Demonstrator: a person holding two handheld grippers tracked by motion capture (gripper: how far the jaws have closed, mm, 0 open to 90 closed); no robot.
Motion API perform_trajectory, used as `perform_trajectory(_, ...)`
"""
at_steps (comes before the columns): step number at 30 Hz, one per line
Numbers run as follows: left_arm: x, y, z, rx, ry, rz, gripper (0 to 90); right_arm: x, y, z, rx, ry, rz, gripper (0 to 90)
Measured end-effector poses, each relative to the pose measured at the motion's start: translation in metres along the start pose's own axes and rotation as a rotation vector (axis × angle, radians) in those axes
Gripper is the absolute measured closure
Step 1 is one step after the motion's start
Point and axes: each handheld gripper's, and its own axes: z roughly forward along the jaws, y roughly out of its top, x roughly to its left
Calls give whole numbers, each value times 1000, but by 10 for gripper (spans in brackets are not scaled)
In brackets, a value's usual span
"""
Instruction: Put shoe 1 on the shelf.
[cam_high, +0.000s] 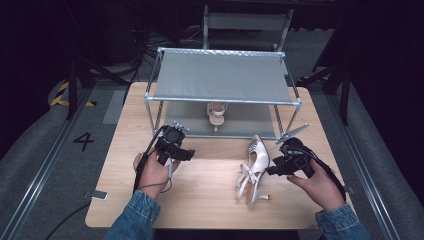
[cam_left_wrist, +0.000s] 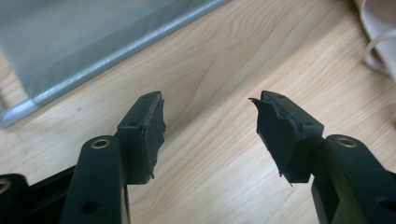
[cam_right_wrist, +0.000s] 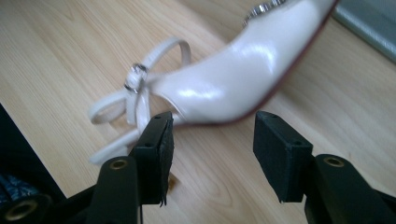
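— Shoe (cam_high: 254, 170): where was it in the high view?

— On its side at lower right of centre on the table (cam_high: 200, 200). My right gripper (cam_high: 274, 170) sat just beside it, my left gripper (cam_high: 181, 152) stood apart at left. Its mate (cam_high: 217, 113) stood on the lower shelf of the rack (cam_high: 222, 77).

— Left gripper view?

— My jaws gaped over bare wood, nothing between them; the rack's edge (cam_left_wrist: 116, 49) ran across the upper left.

— Right gripper view?

— My jaws stood apart, empty, the pale shoe (cam_right_wrist: 224, 84) just above them. I judged I should straddle the sole's midsection, clear of the strap (cam_right_wrist: 140, 88), before squeezing.
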Motion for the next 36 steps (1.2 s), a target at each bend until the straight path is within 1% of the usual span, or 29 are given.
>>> perform_trajectory(1,0,0,0,0,0,0,417,2,3,1,-4,4,-7,485)
perform_trajectory(2,0,-3,-1,6,9,-4,417,2,3,1,-4,4,-7,485)
perform_trajectory(4,3,-9,-3,7,15,-13,415,9,12,4,-12,13,-38,484)
perform_trajectory(5,4,-11,-4,16,17,-21,414,12,16,5,-12,19,-48,483)
perform_trajectory(6,6,-14,-5,12,25,-13,414,14,19,7,-13,22,-58,483)
perform_trajectory(7,7,-18,-6,9,27,-18,414,16,22,9,-11,32,-68,482)
perform_trajectory(9,9,-23,-8,7,32,-15,413,19,28,14,-9,40,-84,480)
perform_trajectory(11,11,-29,-10,1,42,-20,396,22,35,21,-6,51,-93,471)
perform_trajectory(12,12,-31,-11,7,48,-25,395,23,38,24,-7,51,-96,471)
perform_trajectory(14,14,-36,-12,16,53,-42,392,25,44,33,-3,64,-96,474)
perform_trajectory(16,16,-39,-14,21,62,-36,387,27,47,40,5,65,-99,483)
perform_trajectory(17,17,-41,-14,19,63,-48,386,27,49,44,13,64,-101,486)
perform_trajectory(19,18,-44,-16,17,70,-50,382,27,53,55,37,69,-87,497)
perform_trajectory(23,16,-46,-15,24,79,-39,370,26,55,69,78,66,-66,528)
perform_trajectory(24,15,-46,-14,27,82,-34,370,26,55,72,91,62,-66,542)
perform_trajectory(25,14,-46,-13,33,77,-37,370,26,55,74,99,63,-61,561)
perform_trajectory(26,14,-46,-12,31,79,-39,370,25,55,76,107,60,-61,596)
perform_trajectory(28,14,-45,-11,37,80,-23,370,26,54,77,114,50,-68,643)
perform_trajectory(30,14,-44,-10,37,80,-24,370,28,53,74,109,49,-80,751)
perform_trajectory(32,14,-42,-9,38,78,-18,367,29,52,69,102,31,-82,813)
perform_trajectory(34,13,-39,-6,39,69,-17,363,30,49,60,78,25,-78,815)
perform_trajectory(36,12,-36,-4,42,67,-12,363,32,46,52,55,11,-85,816)
